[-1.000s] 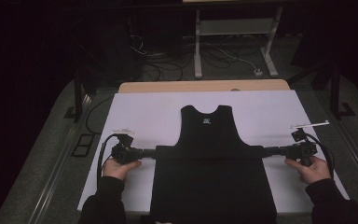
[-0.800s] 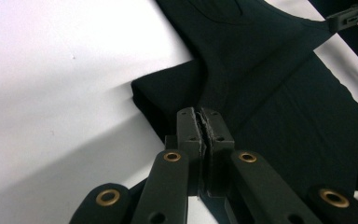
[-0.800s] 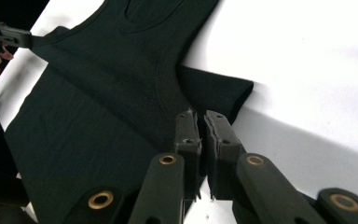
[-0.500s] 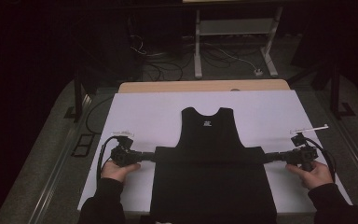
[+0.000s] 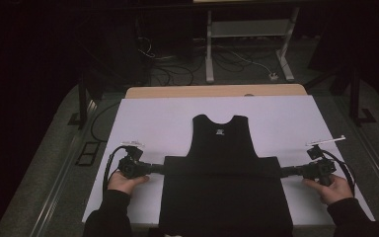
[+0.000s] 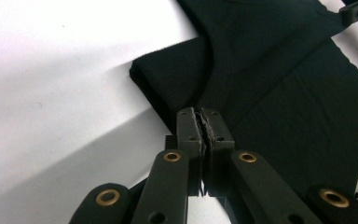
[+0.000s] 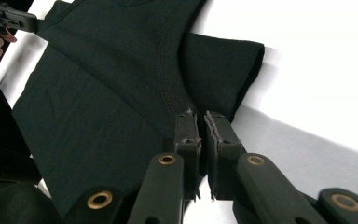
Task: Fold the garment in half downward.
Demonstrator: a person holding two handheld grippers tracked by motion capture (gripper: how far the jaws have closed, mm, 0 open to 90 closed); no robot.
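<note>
A black sleeveless top [image 5: 222, 187] lies flat on the white sheet [image 5: 163, 123], neck at the far side, lower part folded up into a wide band. My left gripper [image 5: 161, 168] is shut on the garment's left edge at the fold. The left gripper view shows its jaws [image 6: 204, 114] pinched together on black fabric [image 6: 279, 93]. My right gripper [image 5: 283, 172] is shut on the right edge at the same height. Its jaws [image 7: 200, 117] clamp the cloth [image 7: 112, 93] beside the armhole seam. Both hands hold the grippers level, pointing inward at each other.
The white sheet covers a wooden table whose far edge [image 5: 217, 91] shows beyond it. Cables [image 5: 237, 61] and a metal stand [image 5: 249, 34] sit on the dark floor behind. Bare sheet lies on both sides of the top.
Both grippers have drifted slightly toward the near edge of the table, still clamped on the garment's sides. The top keeps its shape.
</note>
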